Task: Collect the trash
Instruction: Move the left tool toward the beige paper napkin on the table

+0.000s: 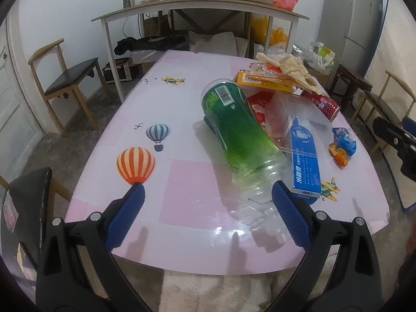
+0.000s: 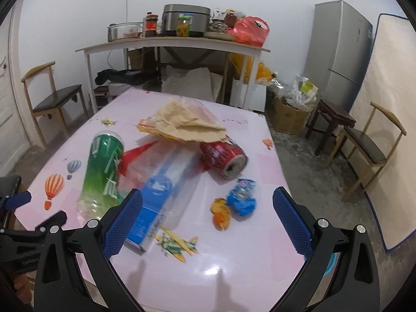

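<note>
Trash lies in a heap on the pink table (image 1: 187, 182). A green plastic bottle (image 1: 234, 124) (image 2: 104, 166) lies on its side, neck toward me. Beside it are a blue toothpaste box (image 1: 305, 161) (image 2: 150, 208), a clear plastic pack (image 1: 299, 111), a red can (image 2: 225, 158) (image 1: 322, 104), a blue wrapper (image 2: 241, 197) (image 1: 344, 140), an orange peel (image 2: 221, 213), a yellow box (image 1: 262, 80) and crumpled brown paper (image 2: 187, 124) (image 1: 286, 67). My left gripper (image 1: 208, 197) is open just before the bottle's neck. My right gripper (image 2: 208, 200) hangs open above the wrapper and peel.
Wooden chairs stand at the left (image 1: 65, 83) and the right (image 2: 369, 150). A side table (image 2: 171, 44) with jars, a cooker and a red bag is at the back. A grey fridge (image 2: 338, 59), a cardboard box (image 2: 288, 114) and a dark stool (image 2: 335, 122) stand right.
</note>
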Demonstrator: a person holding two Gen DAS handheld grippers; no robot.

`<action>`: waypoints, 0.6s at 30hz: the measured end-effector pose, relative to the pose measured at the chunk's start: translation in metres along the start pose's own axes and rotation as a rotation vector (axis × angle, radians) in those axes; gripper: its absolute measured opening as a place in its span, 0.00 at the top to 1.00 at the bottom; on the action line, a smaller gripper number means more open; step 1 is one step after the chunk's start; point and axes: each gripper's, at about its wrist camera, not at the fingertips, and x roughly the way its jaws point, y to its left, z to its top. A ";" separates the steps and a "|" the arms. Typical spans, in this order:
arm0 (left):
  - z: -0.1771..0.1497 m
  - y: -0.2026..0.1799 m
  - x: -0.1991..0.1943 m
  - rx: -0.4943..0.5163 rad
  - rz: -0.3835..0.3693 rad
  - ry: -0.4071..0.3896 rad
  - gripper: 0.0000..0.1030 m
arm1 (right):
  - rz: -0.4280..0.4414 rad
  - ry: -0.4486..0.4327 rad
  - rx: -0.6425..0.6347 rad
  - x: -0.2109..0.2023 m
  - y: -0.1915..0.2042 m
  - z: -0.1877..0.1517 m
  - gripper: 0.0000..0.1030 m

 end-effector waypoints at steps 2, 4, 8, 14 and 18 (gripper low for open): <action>0.003 0.006 0.001 0.001 0.007 -0.005 0.08 | 0.008 0.001 0.006 0.002 0.004 0.003 0.05; 0.005 0.011 0.001 0.003 0.008 -0.006 0.08 | 0.017 0.002 0.015 0.004 0.008 0.007 0.05; 0.013 0.021 0.002 -0.003 -0.002 -0.010 0.08 | 0.008 -0.011 0.020 0.003 0.011 0.012 0.05; 0.020 0.026 0.002 0.009 -0.033 -0.013 0.08 | 0.012 0.006 0.052 0.007 0.008 0.020 0.05; 0.025 0.026 0.004 0.037 -0.071 -0.009 0.08 | 0.055 0.024 0.089 0.011 0.003 0.023 0.05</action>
